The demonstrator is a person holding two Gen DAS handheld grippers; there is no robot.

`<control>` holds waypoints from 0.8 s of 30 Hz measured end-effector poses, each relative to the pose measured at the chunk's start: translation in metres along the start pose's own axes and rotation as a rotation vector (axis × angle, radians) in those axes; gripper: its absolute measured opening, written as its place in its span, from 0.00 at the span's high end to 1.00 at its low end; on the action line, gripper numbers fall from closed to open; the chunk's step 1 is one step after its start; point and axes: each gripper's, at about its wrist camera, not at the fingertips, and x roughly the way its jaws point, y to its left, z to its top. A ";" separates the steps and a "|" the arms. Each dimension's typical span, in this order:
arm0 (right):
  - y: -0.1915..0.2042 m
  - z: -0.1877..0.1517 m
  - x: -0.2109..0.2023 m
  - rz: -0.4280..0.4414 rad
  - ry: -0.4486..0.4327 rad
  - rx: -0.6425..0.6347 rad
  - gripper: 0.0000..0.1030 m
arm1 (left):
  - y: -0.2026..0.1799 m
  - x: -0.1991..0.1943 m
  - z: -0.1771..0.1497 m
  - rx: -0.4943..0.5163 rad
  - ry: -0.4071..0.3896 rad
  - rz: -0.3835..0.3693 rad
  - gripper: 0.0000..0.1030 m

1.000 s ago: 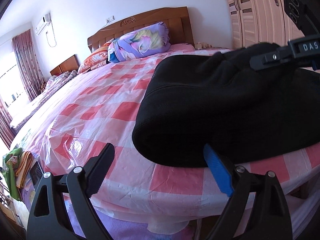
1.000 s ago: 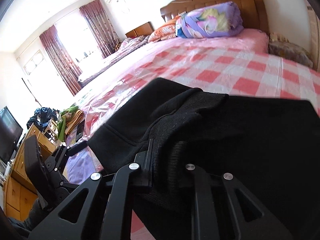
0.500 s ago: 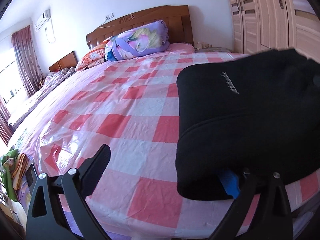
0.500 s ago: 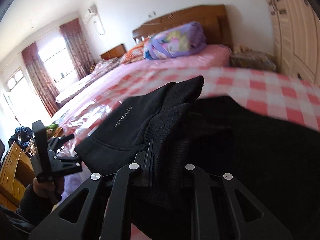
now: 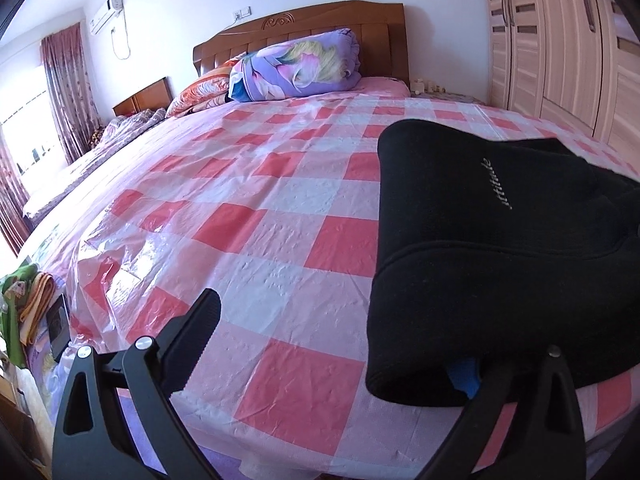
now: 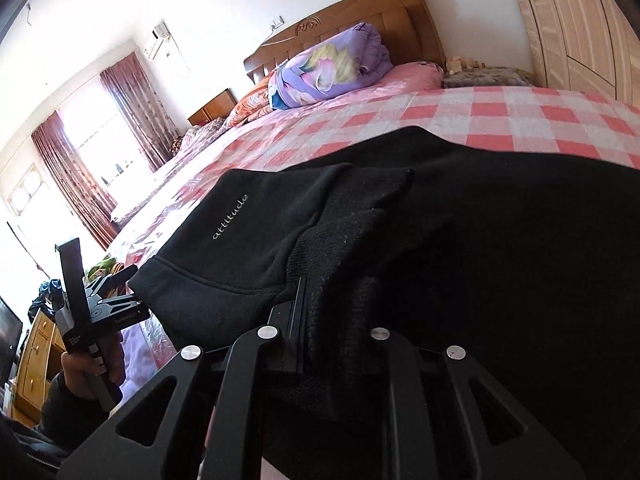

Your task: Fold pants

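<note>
The black pants point(image 5: 492, 240) lie folded on the pink checked bed cover point(image 5: 280, 200) at the right, near the foot edge, with the word "attitude" showing. My left gripper point(image 5: 336, 344) is open; its right finger point(image 5: 464, 376) with the blue pad is tucked under the pants' near fold, its left finger point(image 5: 192, 328) is over bare cover. In the right wrist view the pants point(image 6: 480, 240) fill the frame. My right gripper point(image 6: 332, 320) is shut on a bunched fold of the pants. The left gripper shows in that view point(image 6: 116, 300) at the pants' left corner.
A rolled purple floral quilt point(image 5: 296, 68) and pillows lie at the wooden headboard point(image 5: 304, 28). A wardrobe point(image 5: 560, 40) stands to the right. Clothes and a dresser point(image 6: 40, 344) are left of the bed's foot. A second bed lies by the curtained window point(image 6: 100, 128).
The right gripper has carried the pants' fold over to the right, so the pile now lies further right and flatter. The left gripper's right finger has gone under the near fold.
</note>
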 end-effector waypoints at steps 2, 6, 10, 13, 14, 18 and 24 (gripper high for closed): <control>0.010 0.010 -0.011 0.016 -0.034 -0.018 0.86 | 0.010 -0.005 0.001 -0.071 -0.012 -0.034 0.04; 0.022 0.016 -0.015 0.020 -0.053 -0.063 0.86 | 0.022 0.006 -0.005 -0.132 0.050 -0.076 0.04; -0.010 -0.014 0.007 -0.012 0.028 0.039 0.85 | 0.015 0.004 -0.013 -0.062 0.036 -0.066 0.04; -0.013 -0.011 -0.009 -0.072 0.054 0.037 0.53 | 0.009 -0.006 -0.013 0.032 0.016 -0.046 0.03; -0.011 -0.011 -0.016 -0.084 0.050 0.031 0.47 | 0.007 -0.010 -0.015 0.076 0.013 -0.031 0.02; -0.002 -0.006 -0.044 -0.189 -0.004 -0.023 0.41 | 0.010 -0.043 -0.025 0.215 -0.029 -0.014 0.02; 0.056 0.033 -0.032 -0.152 -0.066 -0.203 0.37 | 0.016 -0.094 0.041 0.074 -0.209 -0.044 0.02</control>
